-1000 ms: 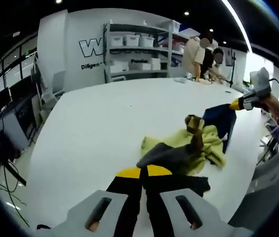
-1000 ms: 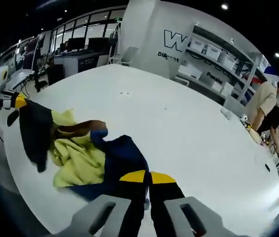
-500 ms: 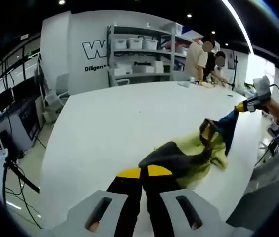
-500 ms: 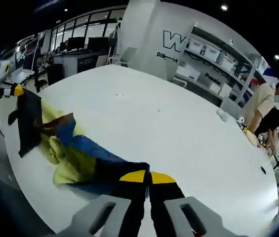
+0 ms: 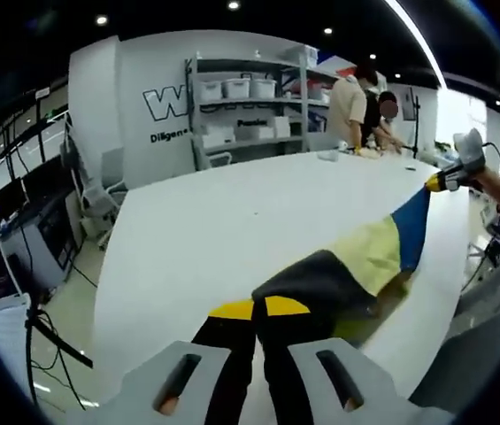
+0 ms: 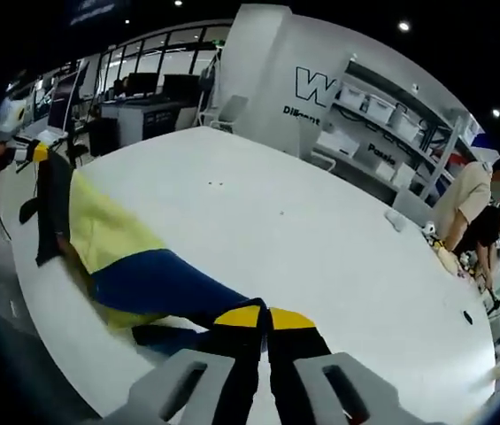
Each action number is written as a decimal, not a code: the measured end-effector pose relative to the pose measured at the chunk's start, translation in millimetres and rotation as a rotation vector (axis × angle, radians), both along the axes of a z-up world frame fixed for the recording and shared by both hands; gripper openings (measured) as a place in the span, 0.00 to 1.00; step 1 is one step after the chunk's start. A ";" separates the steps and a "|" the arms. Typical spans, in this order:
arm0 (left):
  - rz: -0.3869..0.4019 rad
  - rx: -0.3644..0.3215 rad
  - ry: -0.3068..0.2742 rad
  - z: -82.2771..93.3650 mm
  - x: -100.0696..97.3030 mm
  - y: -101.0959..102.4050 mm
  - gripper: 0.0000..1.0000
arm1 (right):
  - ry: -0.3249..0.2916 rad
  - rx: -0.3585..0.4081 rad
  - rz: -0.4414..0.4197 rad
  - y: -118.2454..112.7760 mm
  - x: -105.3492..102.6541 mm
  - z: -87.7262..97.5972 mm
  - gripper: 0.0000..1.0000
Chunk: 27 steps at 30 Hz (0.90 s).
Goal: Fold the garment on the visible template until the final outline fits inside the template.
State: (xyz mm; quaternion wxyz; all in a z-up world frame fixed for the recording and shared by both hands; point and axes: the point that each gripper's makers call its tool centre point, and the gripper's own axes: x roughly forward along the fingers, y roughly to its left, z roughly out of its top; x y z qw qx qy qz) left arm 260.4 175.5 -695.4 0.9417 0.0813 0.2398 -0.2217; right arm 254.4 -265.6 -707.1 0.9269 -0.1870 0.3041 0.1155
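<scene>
A garment in dark, pale yellow and blue panels (image 5: pixel 365 257) hangs stretched between my two grippers over the white table (image 5: pixel 232 204). My left gripper (image 5: pixel 258 309) is shut on its dark end. At the far right, my right gripper (image 5: pixel 442 181), held in a hand, grips the blue end. In the right gripper view, my right gripper (image 6: pixel 265 317) is shut on the blue panel of the garment (image 6: pixel 117 239), which runs left to the dark end. There my left gripper (image 6: pixel 26 155) holds it near the edge of the table (image 6: pixel 303 230).
Grey shelving with white bins (image 5: pixel 250 97) stands behind the table, and two people (image 5: pixel 360 102) work at its far corner. An office chair (image 5: pixel 99 186) and desks with monitors (image 6: pixel 143 93) lie beyond the left edge. The garment hangs close to the near table edge.
The garment was a crumpled heap between the grippers. The grippers have pulled apart, and it is now drawn out flat and taut, with the yellow and blue panels spread.
</scene>
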 end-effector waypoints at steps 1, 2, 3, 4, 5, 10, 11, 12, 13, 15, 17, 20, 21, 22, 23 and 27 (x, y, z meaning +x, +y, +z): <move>0.000 0.002 0.005 -3.2 1.4 0.3 0.04 | 0.010 0.001 0.002 -0.1 1.0 -5.0 0.00; 0.001 0.006 0.012 -7.7 3.9 1.0 0.04 | 0.020 0.002 0.002 -0.2 1.2 -8.4 0.00; 0.002 0.007 0.014 -9.2 4.8 1.2 0.04 | 0.023 0.002 0.002 -0.3 1.6 -9.9 0.00; 0.003 0.011 0.026 -14.1 7.5 1.8 0.04 | 0.026 0.000 0.003 -1.0 3.7 -14.3 0.00; 0.004 0.018 0.034 -18.4 10.4 2.4 0.04 | 0.029 -0.001 0.004 -1.1 4.7 -17.0 0.00; 0.017 0.029 0.068 -36.2 22.9 4.9 0.04 | 0.050 0.014 -0.002 -5.8 15.6 -37.1 0.00; 0.018 0.030 0.070 -38.7 25.0 5.0 0.04 | 0.054 0.014 -0.008 -7.1 17.2 -40.2 0.00; 0.019 0.029 0.071 -39.8 26.1 5.0 0.04 | 0.057 0.014 -0.011 -7.9 18.1 -41.8 0.00; 0.021 0.025 0.072 -41.7 28.3 4.7 0.04 | 0.070 0.019 -0.016 -9.4 19.7 -46.6 0.00; 0.021 0.011 0.082 -47.3 35.1 3.8 0.04 | 0.096 0.038 -0.019 -10.3 22.6 -55.0 0.00; 0.035 0.015 0.096 -54.4 41.2 6.2 0.05 | 0.109 0.038 -0.019 -11.9 27.5 -63.0 0.00; 0.049 0.052 0.118 -71.3 52.0 11.5 0.05 | 0.124 0.063 -0.037 -14.2 34.8 -73.2 0.00; 0.046 0.059 0.123 -75.4 54.4 11.4 0.05 | 0.126 0.070 -0.040 -14.3 36.9 -76.1 0.00; 0.043 0.070 0.123 -79.5 56.6 11.5 0.05 | 0.128 0.077 -0.043 -14.4 40.1 -80.4 0.00; 0.037 0.095 0.122 -84.8 59.0 12.0 0.05 | 0.122 0.082 -0.033 -12.5 42.8 -82.8 0.00; 0.037 0.119 0.154 -102.2 64.5 13.5 0.05 | 0.128 0.051 -0.015 -13.0 49.0 -93.3 0.00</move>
